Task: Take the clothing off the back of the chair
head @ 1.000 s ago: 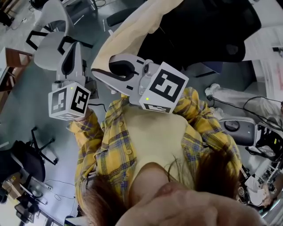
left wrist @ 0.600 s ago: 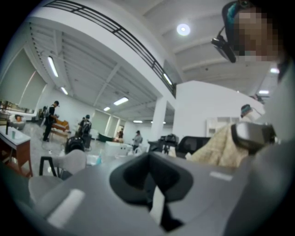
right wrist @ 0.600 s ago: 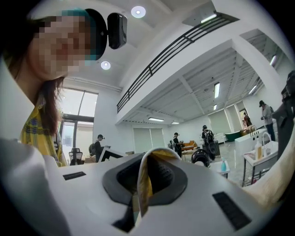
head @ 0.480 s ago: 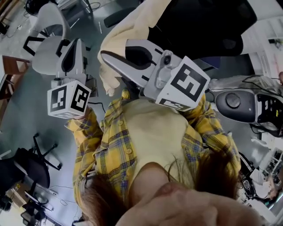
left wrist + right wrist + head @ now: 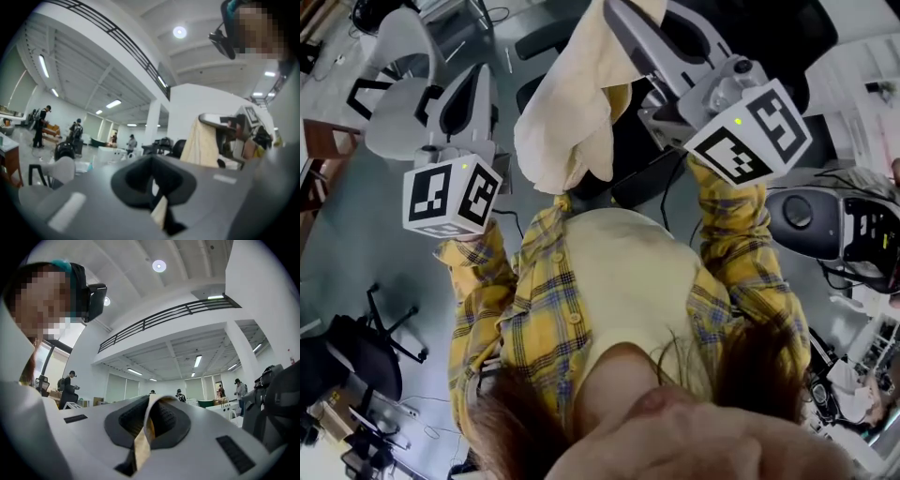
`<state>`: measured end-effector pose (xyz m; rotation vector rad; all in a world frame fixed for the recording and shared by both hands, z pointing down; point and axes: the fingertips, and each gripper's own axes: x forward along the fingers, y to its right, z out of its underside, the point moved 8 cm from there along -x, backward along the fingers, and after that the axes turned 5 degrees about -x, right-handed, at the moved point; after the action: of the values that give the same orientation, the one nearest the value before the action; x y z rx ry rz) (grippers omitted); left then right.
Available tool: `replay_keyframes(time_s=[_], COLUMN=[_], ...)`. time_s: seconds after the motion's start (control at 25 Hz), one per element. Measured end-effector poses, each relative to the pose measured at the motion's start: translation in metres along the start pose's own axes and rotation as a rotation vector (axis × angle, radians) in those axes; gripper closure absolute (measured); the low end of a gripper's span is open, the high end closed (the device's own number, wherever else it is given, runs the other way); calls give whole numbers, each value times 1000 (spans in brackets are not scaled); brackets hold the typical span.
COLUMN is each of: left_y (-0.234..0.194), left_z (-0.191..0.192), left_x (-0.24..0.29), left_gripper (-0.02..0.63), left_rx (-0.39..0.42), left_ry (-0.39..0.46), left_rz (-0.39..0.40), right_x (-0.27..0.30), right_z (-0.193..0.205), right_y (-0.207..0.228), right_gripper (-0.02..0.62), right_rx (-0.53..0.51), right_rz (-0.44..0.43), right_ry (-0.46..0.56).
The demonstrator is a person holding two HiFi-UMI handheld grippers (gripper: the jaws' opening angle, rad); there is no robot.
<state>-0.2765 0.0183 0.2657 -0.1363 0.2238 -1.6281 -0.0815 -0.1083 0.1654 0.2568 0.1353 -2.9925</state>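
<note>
**Right hand-held gripper** (image 5: 623, 19): at the far right of the head view, with its marker cube on the near end. We list its jaws as closed on the garment (image 5: 567, 112). The right gripper view shows a cream fold pinched between them.

**Garment:** cream cloth. It hangs in loose folds from the right jaws, in front of the person's chest. The black chair (image 5: 778, 33) stands behind it and to its right. We cannot tell whether any part of the cloth touches the chair. In the left gripper view it hangs as a pale drape to the right.

**Left hand-held gripper** (image 5: 476, 80): on the left of the head view, well apart from the garment. We list its jaws as together. Its own view shows a thin pale sliver at the seam, and we cannot tell what that is. No cloth hangs from it in the head view.

**Surroundings:**
- A white chair (image 5: 398, 103) stands at the far left on the grey floor (image 5: 356, 225).
- The person wears a yellow plaid shirt (image 5: 530, 319).
- Several people (image 5: 41, 124) stand far off in the hall.
</note>
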Motion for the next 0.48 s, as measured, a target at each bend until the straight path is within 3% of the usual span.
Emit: replay_keyframes(time_s=[0.2,0.48], left_y=[4,11], left_z=[0,-3], left_x=[6,18], left_gripper=[603,603], left_rx=[4,6], left_ry=[4,-11], left_rz=[-16,-5], right_x=[-13,-27], right_z=[-19,-12], right_y=[17,42], right_gripper=[581,581], right_rx=[-34,-31], right_rz=[21,73], right_ry=[45,41])
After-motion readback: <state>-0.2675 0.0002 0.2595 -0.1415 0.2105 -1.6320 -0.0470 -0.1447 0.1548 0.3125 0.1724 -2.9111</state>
